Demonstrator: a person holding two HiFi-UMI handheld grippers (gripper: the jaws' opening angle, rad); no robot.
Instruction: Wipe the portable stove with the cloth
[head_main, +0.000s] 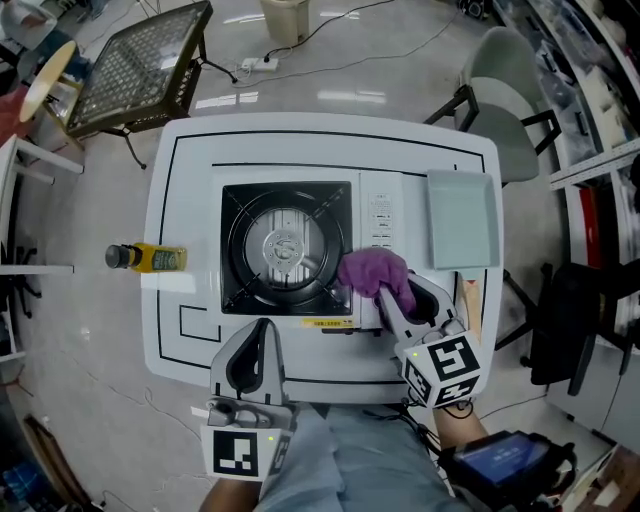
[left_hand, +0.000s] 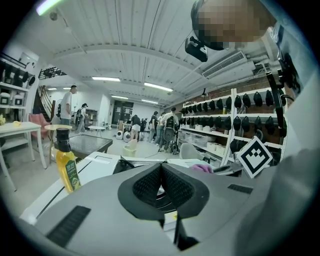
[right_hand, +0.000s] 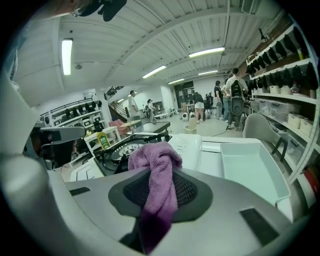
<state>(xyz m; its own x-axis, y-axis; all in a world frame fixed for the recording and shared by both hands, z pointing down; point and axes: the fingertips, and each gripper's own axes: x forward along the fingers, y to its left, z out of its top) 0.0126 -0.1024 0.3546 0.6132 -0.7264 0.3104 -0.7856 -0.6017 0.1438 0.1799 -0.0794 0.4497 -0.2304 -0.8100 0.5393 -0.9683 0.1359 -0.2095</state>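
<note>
Right gripper (head_main: 388, 296) has the cloth (head_main: 377, 273) — jaws pinched narrow on a fold of purple terry, with a loose wad bunched ahead of the tips and a tail hanging down between them. That wad sits over the near right part of the portable stove (head_main: 285, 250), right where the black burner pan meets the white control strip. Whether it is actually pressing on the surface, I can't tell. Left gripper (head_main: 262, 335) sits at the near edge of the desk (head_main: 190, 150), just short of the stove's near left corner, jaws closed together and holding nothing.

As for handling, the cloth looks light, soft and limp, so it should flatten and drag rather than push. The pinch on a fold in the middle of the bunch looks right, since it leaves a pad of fabric ahead of the jaws to do the wiping. Those raised pan supports around the burner are likely to snag the loops, so short strokes there.

The stove itself looks rigid but fairly light — on this smooth desk it could slide under a firm wipe. The free left gripper is well placed to brace its near edge. An oil bottle (head_main: 150, 258) lies well off to the left and a pale tray (head_main: 462, 218) sits on the right, both clear of the wiping path.
</note>
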